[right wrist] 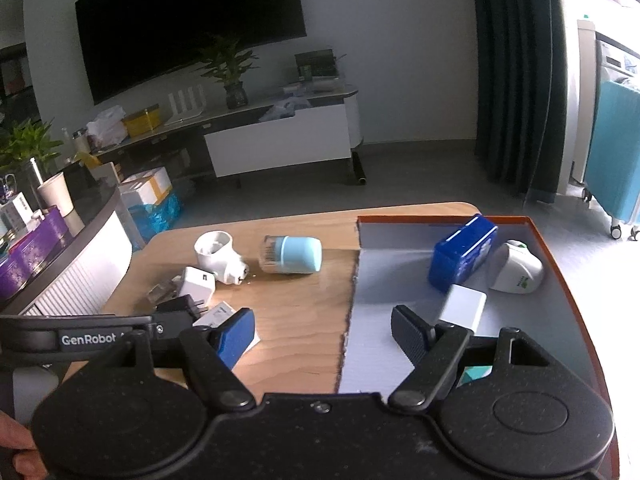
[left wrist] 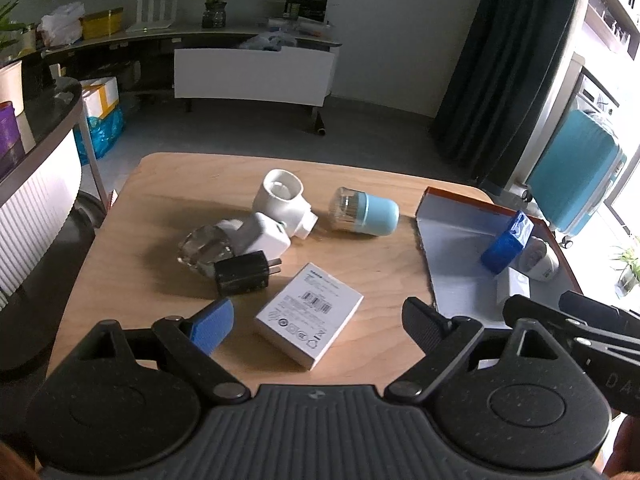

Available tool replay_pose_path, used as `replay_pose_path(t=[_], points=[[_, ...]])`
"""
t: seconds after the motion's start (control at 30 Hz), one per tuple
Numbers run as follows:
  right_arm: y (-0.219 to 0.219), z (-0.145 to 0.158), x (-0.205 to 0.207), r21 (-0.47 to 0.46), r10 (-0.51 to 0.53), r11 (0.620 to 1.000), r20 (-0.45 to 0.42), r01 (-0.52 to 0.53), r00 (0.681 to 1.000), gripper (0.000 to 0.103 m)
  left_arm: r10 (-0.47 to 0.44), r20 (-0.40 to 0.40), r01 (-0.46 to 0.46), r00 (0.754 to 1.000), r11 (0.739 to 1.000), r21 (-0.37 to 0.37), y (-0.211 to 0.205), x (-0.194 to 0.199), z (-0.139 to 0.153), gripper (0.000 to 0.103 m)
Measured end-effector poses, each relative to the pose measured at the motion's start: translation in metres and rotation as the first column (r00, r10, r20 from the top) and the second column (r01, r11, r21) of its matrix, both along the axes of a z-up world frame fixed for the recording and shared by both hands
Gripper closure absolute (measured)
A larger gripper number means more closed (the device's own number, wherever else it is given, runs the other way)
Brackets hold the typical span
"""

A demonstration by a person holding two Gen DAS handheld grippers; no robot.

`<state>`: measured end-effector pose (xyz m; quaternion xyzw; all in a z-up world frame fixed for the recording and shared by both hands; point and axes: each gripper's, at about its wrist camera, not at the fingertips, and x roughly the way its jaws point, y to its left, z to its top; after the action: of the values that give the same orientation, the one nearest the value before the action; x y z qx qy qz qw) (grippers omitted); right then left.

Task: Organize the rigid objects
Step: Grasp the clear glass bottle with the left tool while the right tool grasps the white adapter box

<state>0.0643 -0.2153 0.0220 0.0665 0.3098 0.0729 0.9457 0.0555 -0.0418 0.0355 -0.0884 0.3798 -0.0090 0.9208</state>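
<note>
Both sets of fingers spread, empty: I hold the left gripper (left wrist: 316,320) over the white box (left wrist: 310,322) near the table's (left wrist: 152,184) front edge; next, close, then carry it to the tray (right wrist: 400,264), right gripper (right wrist: 324,330) clear.

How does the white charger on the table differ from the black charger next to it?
Colour: the white charger is glossy white; the black charger is dark and matt.
Size: the white charger looks bulkier than the black charger.
Pose: the black charger shows metal prongs pointing right; the white charger shows a port on its side and no prongs.
Both are boxy plugs lying against the clear glass piece on the wooden table.
</note>
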Motion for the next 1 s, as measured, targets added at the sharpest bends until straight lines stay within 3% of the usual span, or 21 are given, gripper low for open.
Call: replay_pose_path(t=[0.33, 1.0], points=[[0.011, -0.006, 0.000, -0.004, 0.022, 1.000, -0.014, -0.022, 1.000, 0.013, 0.028, -0.007, -0.028, 1.000, 0.999, -0.022, 0.020, -0.009, -0.009, 0.009], [0.018, -0.024, -0.005, 0.028, 0.054, 0.998, -0.057, -0.052, 0.997, 0.013, 0.169, -0.060, -0.171, 0.984, 0.984, -0.041, 0.070, -0.004, -0.036, 0.005]])
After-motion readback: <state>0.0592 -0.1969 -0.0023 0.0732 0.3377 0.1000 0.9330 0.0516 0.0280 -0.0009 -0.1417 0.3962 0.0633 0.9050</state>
